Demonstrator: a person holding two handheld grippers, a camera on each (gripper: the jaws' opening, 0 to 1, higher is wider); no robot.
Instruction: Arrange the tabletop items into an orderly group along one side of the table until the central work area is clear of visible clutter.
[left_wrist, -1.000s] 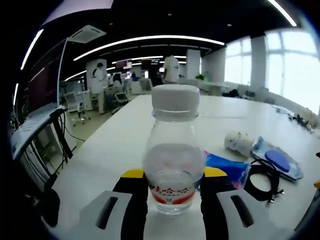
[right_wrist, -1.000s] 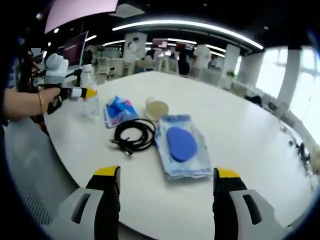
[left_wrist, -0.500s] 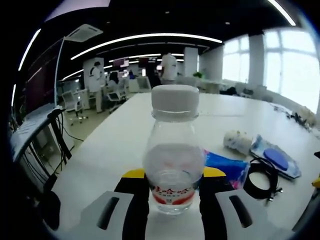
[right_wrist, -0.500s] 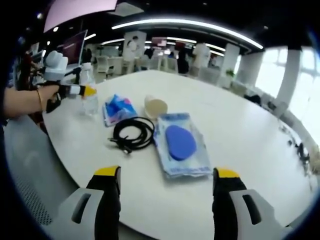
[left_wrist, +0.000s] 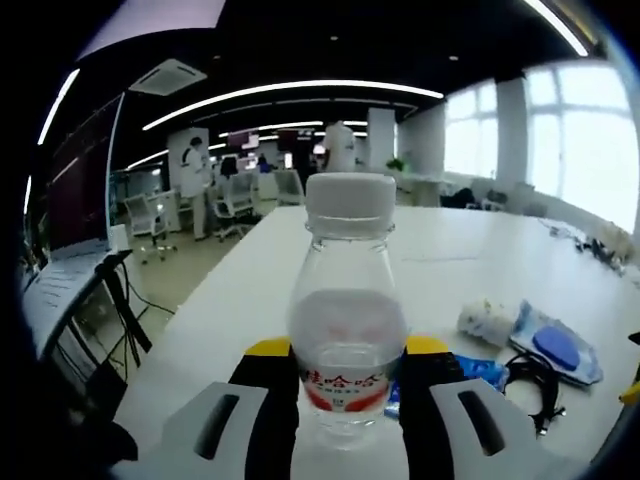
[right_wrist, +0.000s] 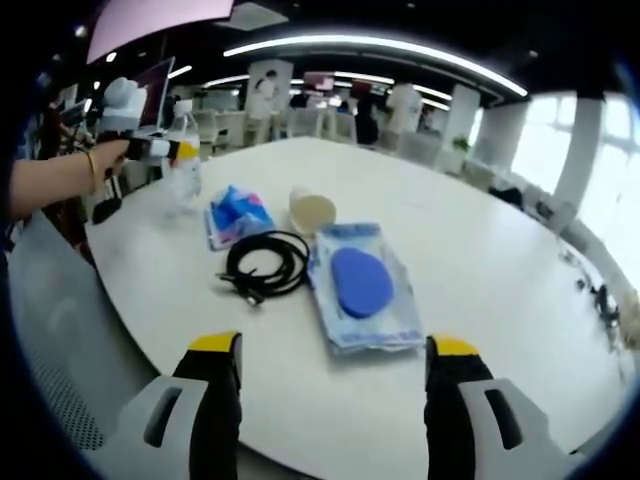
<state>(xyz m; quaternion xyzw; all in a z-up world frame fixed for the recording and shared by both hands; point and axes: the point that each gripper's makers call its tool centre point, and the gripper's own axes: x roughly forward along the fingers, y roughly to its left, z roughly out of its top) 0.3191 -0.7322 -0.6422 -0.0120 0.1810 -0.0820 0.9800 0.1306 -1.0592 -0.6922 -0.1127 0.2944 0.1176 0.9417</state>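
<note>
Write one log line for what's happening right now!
left claw: shut on bottle, lifted | right claw: open, hovering | cable, pouch: on table

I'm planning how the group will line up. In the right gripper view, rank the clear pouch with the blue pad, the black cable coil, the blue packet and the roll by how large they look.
1. Clear pouch with the blue pad, clearly largest.
2. Black cable coil.
3. Blue packet, close to the coil and lying farther off, so this order is unsure.
4. Roll, smallest, also farthest.

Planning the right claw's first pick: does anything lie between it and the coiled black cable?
Nothing visible does. Bare white table lies between the open right claw and the coiled black cable.
</note>
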